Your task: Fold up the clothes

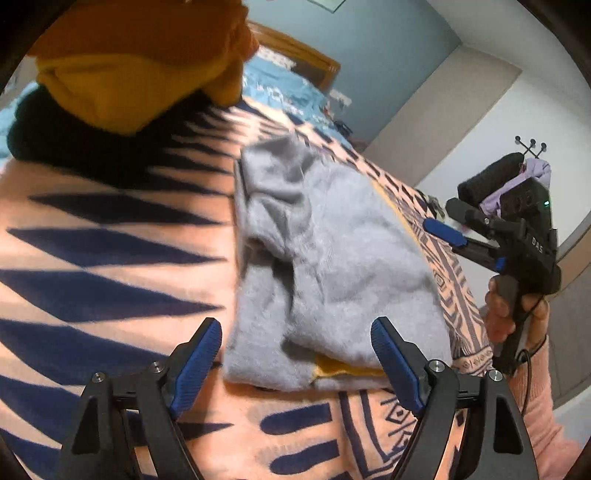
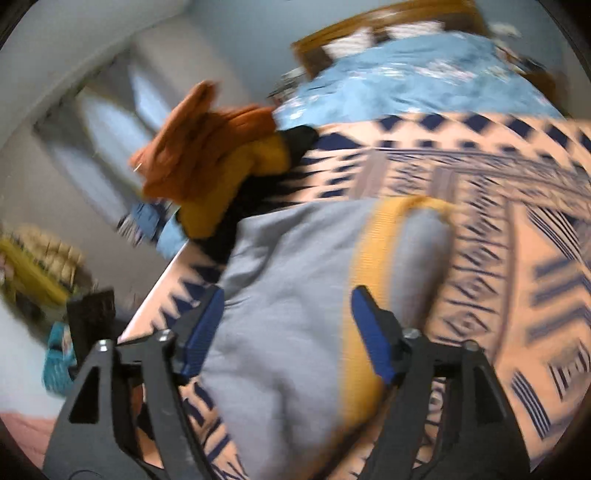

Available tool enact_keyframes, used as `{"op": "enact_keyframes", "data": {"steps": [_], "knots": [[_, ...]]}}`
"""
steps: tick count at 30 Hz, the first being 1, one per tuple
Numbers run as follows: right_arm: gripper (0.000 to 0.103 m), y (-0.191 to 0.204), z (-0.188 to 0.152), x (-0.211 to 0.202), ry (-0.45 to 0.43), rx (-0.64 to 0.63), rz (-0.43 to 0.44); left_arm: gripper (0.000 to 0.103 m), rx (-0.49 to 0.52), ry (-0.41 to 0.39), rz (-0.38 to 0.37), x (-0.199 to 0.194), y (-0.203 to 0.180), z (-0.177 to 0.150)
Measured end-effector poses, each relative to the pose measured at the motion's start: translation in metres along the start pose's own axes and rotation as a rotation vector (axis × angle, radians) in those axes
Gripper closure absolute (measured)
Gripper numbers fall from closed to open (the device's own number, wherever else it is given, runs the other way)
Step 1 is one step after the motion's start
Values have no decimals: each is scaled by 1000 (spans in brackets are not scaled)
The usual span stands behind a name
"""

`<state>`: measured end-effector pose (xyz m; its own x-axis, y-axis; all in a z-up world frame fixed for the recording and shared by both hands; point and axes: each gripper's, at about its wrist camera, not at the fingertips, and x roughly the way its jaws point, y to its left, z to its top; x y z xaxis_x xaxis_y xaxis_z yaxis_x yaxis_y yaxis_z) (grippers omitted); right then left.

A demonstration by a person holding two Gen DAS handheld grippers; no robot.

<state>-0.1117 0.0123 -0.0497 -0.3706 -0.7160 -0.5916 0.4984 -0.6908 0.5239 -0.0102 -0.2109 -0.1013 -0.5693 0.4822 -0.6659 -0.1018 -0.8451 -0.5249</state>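
A grey fluffy sweater (image 1: 325, 258) with a yellow band lies folded in a bundle on the peach and navy patterned blanket (image 1: 110, 258). My left gripper (image 1: 295, 362) is open and empty, just in front of the bundle's near edge. My right gripper (image 1: 443, 218) shows in the left wrist view at the right, held in a hand above the blanket's edge. In the right wrist view the sweater (image 2: 288, 295) lies between and beyond the open fingers of my right gripper (image 2: 288, 332), its yellow band (image 2: 369, 266) running along the right side. That view is blurred.
A stack of orange, mustard and black clothes (image 1: 140, 66) sits at the blanket's far left; it also shows in the right wrist view (image 2: 214, 166). A blue duvet (image 2: 406, 81) and wooden headboard (image 2: 369, 26) lie behind. A coat rack (image 1: 532, 147) stands by the wall.
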Motion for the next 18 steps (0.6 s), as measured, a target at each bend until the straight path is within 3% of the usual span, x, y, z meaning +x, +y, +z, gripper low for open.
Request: {"op": "enact_keyframes", "data": {"steps": [5, 7, 12, 13, 14, 15, 18], "knots": [[22, -36, -10, 13, 38, 116, -27, 17, -2, 40, 1, 12, -7, -3], [22, -45, -12, 24, 52, 148, -17, 7, 1, 49, -14, 17, -11, -1], [21, -51, -13, 51, 77, 178, 5, 8, 28, 62, -43, 31, -24, 4], [21, -50, -13, 54, 72, 171, 14, 13, 30, 58, -39, 33, -25, 5], [23, -48, -12, 56, 68, 165, 23, 34, 31, 53, -37, 35, -25, 7], [38, -48, -12, 56, 66, 163, 27, 62, 28, 45, -41, 33, -24, 9], [69, -48, -11, 55, 63, 162, 50, 77, 17, 20, -54, 28, -23, 15]]}}
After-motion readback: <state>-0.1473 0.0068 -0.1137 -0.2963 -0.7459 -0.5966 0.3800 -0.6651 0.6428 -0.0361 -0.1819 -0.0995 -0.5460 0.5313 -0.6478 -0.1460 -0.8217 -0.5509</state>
